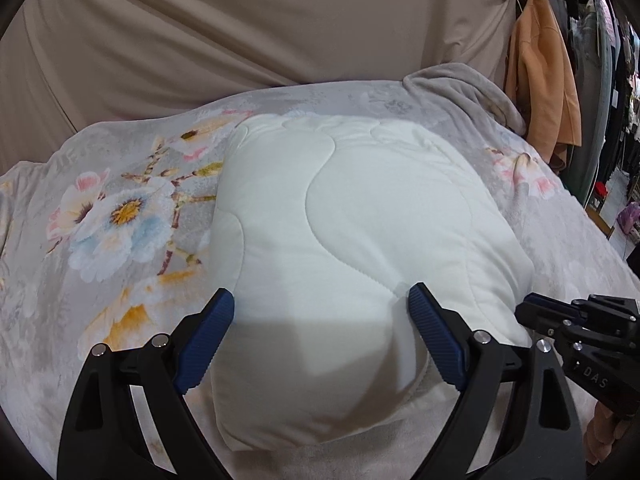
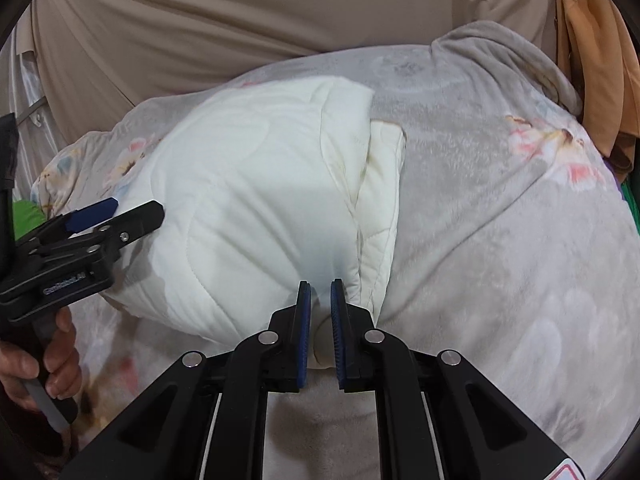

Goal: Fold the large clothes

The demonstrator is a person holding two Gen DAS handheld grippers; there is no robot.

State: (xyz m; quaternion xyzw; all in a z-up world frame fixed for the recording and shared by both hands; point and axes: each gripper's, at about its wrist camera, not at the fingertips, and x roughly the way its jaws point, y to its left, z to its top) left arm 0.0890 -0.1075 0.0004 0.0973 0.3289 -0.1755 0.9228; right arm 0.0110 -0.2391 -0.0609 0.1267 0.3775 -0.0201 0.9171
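A white quilted comforter (image 1: 360,216) sits folded into a thick, puffy bundle in the middle of the bed, resting on a grey floral blanket (image 1: 120,216) that covers the whole surface. From the right-hand camera you can see the fold layers stacked along the bundle's right side, one edge tucked under another.

The left claw (image 1: 322,304) is spread wide, its blue-padded fingers (image 1: 208,332) straddling the near end of the bundle — the right pad presses a small dimple into the fabric, while the left one lies along the bundle's left edge. It grips nothing.

The right claw (image 2: 320,300) is drawn narrow, its two blue pads close together with a fold of the white comforter between them at the near right corner of the bundle; it looks pinched, though the pads hide the actual contact. In the left view the same tool shows only as a black shape at the lower right edge.

A bare hand (image 2: 40,364) grips the left tool's handle at the lower left of the right view.

Behind the bed hangs a beige curtain (image 1: 240,32), and an orange garment (image 1: 540,76) hangs off to the right beside a rumpled grey fleece (image 1: 460,88) at the far corner.
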